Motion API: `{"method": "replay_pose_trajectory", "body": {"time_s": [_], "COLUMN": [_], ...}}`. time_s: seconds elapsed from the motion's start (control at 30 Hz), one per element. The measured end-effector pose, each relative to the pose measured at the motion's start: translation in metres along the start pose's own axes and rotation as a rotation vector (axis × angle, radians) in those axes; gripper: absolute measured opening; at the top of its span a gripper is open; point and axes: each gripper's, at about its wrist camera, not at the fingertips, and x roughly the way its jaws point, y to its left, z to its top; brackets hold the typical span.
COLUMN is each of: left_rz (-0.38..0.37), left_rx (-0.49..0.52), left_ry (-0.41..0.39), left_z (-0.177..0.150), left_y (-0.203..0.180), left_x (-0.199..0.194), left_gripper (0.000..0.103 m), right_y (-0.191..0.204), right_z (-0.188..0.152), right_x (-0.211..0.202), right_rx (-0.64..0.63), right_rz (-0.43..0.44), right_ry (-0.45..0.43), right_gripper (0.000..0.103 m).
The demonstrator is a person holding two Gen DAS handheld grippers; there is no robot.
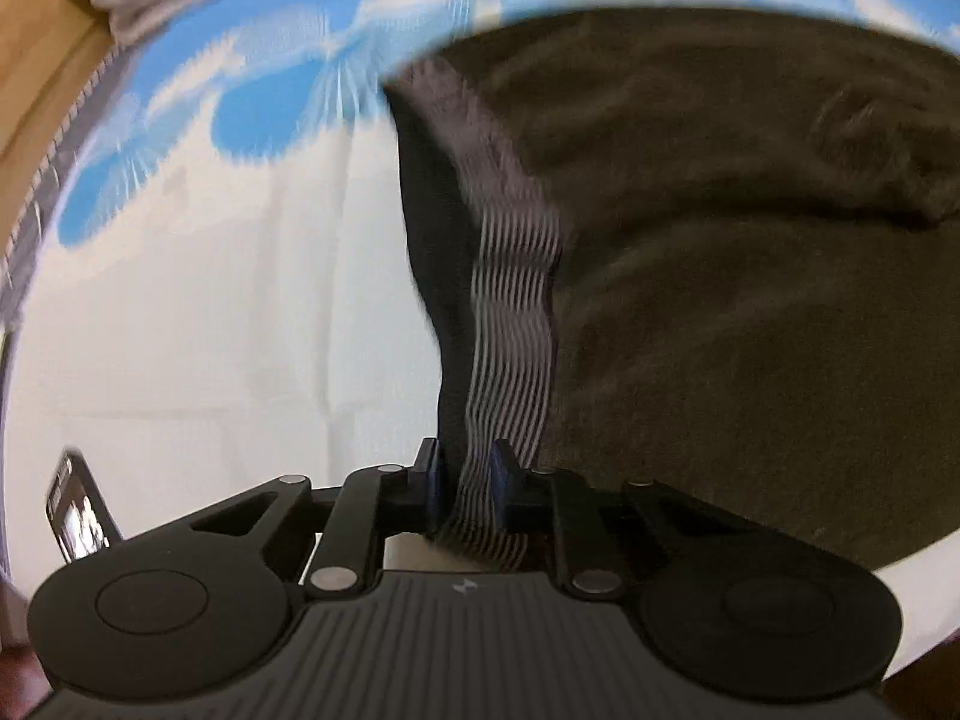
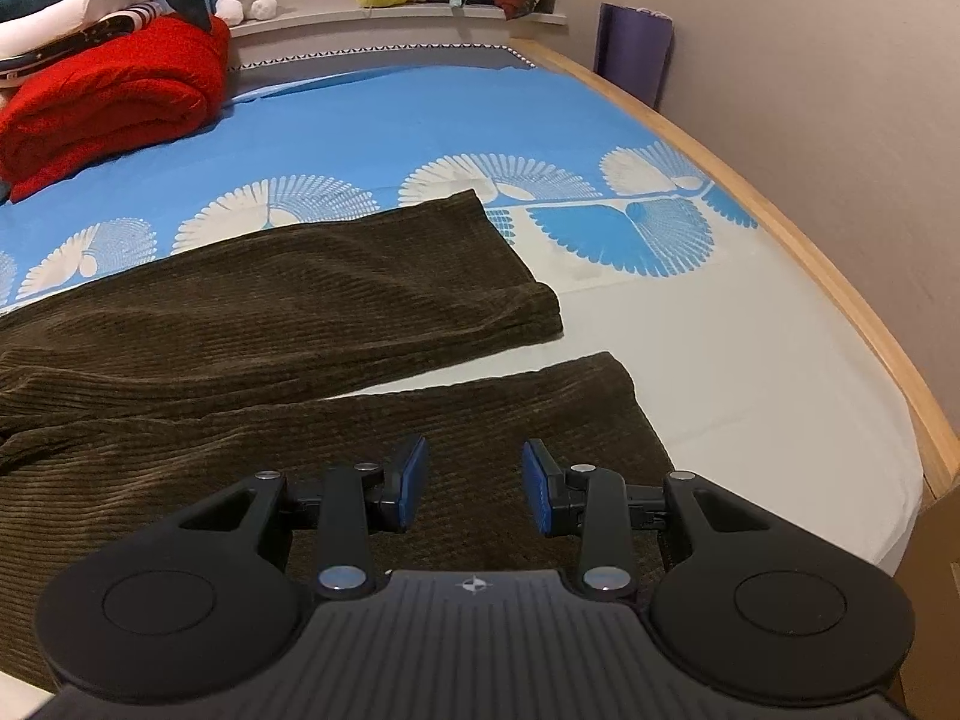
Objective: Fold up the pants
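Note:
Dark olive corduroy pants [image 2: 288, 306] lie on the bed with both legs stretched toward the right, the near leg [image 2: 420, 420] under my right gripper. My right gripper [image 2: 474, 483] is open and empty, hovering just over the near leg close to its hem. In the left wrist view my left gripper [image 1: 465, 474] is shut on the pants' striped elastic waistband [image 1: 510, 312], which is pulled up taut from the jaws. The pants' body [image 1: 750, 270] spreads to the right; this view is motion-blurred.
The bed has a blue and white fan-patterned sheet [image 2: 420, 120] and a wooden frame edge [image 2: 840, 276] along the right by the wall. A red folded blanket [image 2: 108, 96] with plush toys sits at the far left. A phone-like object [image 1: 75, 507] lies at the lower left.

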Motion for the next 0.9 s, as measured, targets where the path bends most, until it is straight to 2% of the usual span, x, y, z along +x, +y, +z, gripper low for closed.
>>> {"method": "replay_pose_trajectory", "body": {"time_s": [0.07, 0.13, 0.17, 0.2, 0.27, 0.3, 0.33, 0.4, 0.43, 0.5, 0.57, 0.67, 0.73, 0.83, 0.87, 0.9], "left_rz": [-0.067, -0.147, -0.171, -0.187, -0.152, -0.136, -0.126, -0.129, -0.133, -0.142, -0.143, -0.105, -0.096, -0.075, -0.070, -0.067], "left_rx": [-0.035, -0.047, -0.030, 0.002, 0.092, 0.152, 0.166, 0.113, 0.098, 0.063, 0.028, 0.006, -0.012, -0.046, -0.060, -0.072], "left_ry": [-0.053, -0.066, -0.056, -0.007, 0.141, 0.135, 0.128, 0.124, 0.098, 0.048, 0.020, -0.039, -0.098, -0.204, -0.227, -0.241], "left_z": [0.003, 0.005, 0.005, 0.003, -0.007, -0.010, -0.008, 0.000, 0.002, 0.009, 0.015, 0.023, 0.029, 0.034, 0.037, 0.040], "left_y": [0.002, -0.001, -0.006, -0.013, -0.029, -0.036, -0.039, -0.036, -0.034, -0.031, -0.029, -0.029, -0.028, -0.028, -0.028, -0.030], "left_x": [-0.010, -0.012, -0.009, 0.000, 0.025, 0.026, 0.025, 0.021, 0.015, 0.008, 0.003, -0.004, -0.012, -0.029, -0.033, -0.035], "left_gripper": [0.019, 0.019, 0.021, 0.026, 0.028, 0.028, 0.028, 0.028, 0.029, 0.040, 0.045, 0.061, 0.065, 0.068, 0.072, 0.080], "right_y": [-0.002, -0.002, -0.003, -0.004, -0.005, -0.004, -0.004, -0.003, -0.003, -0.004, -0.006, -0.007, -0.006, -0.003, -0.003, -0.002], "right_z": [-0.001, -0.001, -0.002, -0.002, -0.002, -0.002, -0.002, -0.003, -0.003, -0.002, -0.001, 0.000, 0.000, 0.001, 0.002, 0.003], "right_x": [0.000, 0.001, 0.001, 0.001, 0.001, 0.001, 0.001, 0.000, 0.000, 0.001, 0.001, 0.001, 0.000, -0.004, -0.007, -0.010], "right_rx": [-0.004, -0.009, -0.008, -0.006, -0.001, 0.001, 0.001, 0.000, -0.002, -0.002, 0.008, 0.024, 0.020, 0.015, 0.022, 0.027], "right_rz": [0.001, -0.001, -0.002, -0.003, -0.004, -0.004, -0.004, -0.001, 0.000, -0.001, -0.004, 0.000, 0.003, 0.002, 0.003, 0.005], "right_ry": [-0.001, 0.003, 0.005, 0.006, 0.006, 0.006, 0.004, 0.001, 0.001, 0.000, -0.003, -0.008, -0.020, -0.071, -0.101, -0.124], "right_gripper": [0.037, 0.037, 0.037, 0.037, 0.037, 0.037, 0.038, 0.039, 0.039, 0.039, 0.040, 0.040, 0.040, 0.046, 0.049, 0.052]}}
